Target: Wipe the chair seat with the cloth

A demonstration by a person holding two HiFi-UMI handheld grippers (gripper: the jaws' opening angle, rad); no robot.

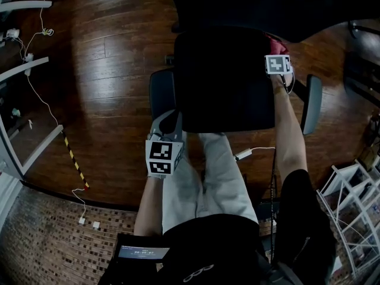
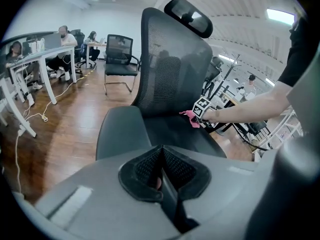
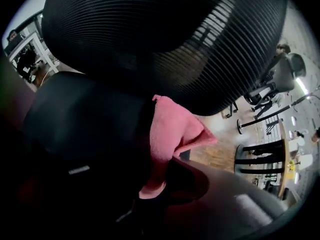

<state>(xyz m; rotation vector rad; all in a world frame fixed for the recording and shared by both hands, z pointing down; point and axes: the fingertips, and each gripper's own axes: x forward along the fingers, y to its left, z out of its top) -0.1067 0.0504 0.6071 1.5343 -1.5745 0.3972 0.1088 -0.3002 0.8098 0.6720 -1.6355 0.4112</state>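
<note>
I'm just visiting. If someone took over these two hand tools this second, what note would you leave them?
Left gripper: fingers shut, nothing held, at the front left of the black office chair seat.
Right gripper: shut on the pink cloth, at the seat's back right corner, below the black mesh backrest.
Done: cloth is in hand and at the seat; how much is already wiped can't be told.
Left: probably sweep the cloth across the rest of the seat.

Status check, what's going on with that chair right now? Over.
Right gripper shut on pink cloth, at rear of chair seat, by backrest. Left gripper shut, empty, off the seat's front. Nothing else on the seat.
</note>
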